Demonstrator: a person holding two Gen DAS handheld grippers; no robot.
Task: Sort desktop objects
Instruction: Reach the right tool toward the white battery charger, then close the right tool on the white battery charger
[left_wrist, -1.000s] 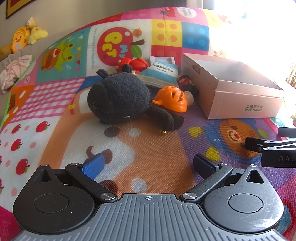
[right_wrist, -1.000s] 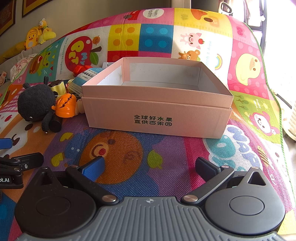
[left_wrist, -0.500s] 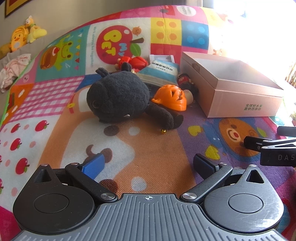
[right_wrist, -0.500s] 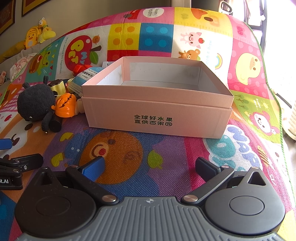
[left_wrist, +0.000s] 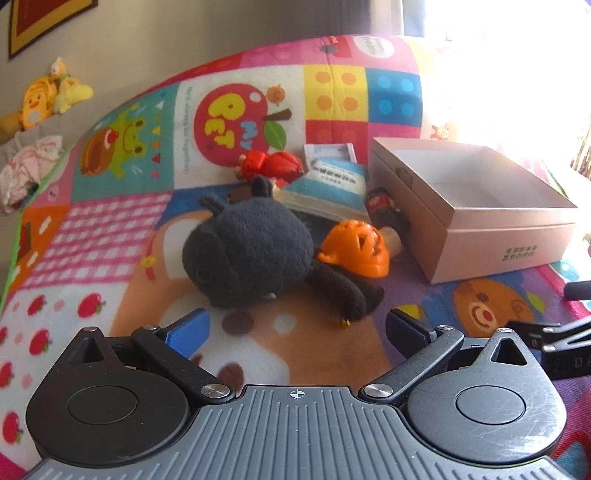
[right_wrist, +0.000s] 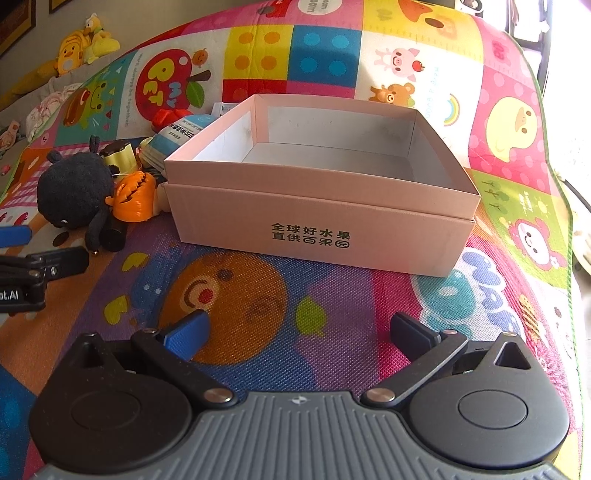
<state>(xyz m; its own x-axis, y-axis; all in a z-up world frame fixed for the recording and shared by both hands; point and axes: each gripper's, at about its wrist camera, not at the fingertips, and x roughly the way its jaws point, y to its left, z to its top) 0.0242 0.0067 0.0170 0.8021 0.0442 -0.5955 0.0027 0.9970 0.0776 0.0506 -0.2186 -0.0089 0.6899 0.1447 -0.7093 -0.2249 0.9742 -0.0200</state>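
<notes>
A black plush toy (left_wrist: 251, 254) lies on the colourful play mat, just ahead of my open left gripper (left_wrist: 295, 328), which holds nothing. An orange toy helmet (left_wrist: 356, 251) rests against the plush, with a blue-and-white packet (left_wrist: 328, 184), a red toy (left_wrist: 273, 164) and a small dark figure (left_wrist: 380, 203) behind it. The pink cardboard box (right_wrist: 321, 218) stands empty in front of my open right gripper (right_wrist: 297, 334). In the right wrist view the plush (right_wrist: 74, 194) and the helmet (right_wrist: 135, 197) sit left of the box.
A gold-and-black jar (right_wrist: 120, 157) stands behind the plush. Yellow stuffed toys (left_wrist: 44, 99) and a bundle of pale cloth (left_wrist: 29, 166) lie beyond the mat's far left edge. Bright window light washes out the far right. The left gripper's tool (right_wrist: 29, 273) shows at the left.
My left gripper has moved forward toward the black plush, which now looks nearer and larger. My right gripper has risen or tilted slightly, showing more of the box's inside.
</notes>
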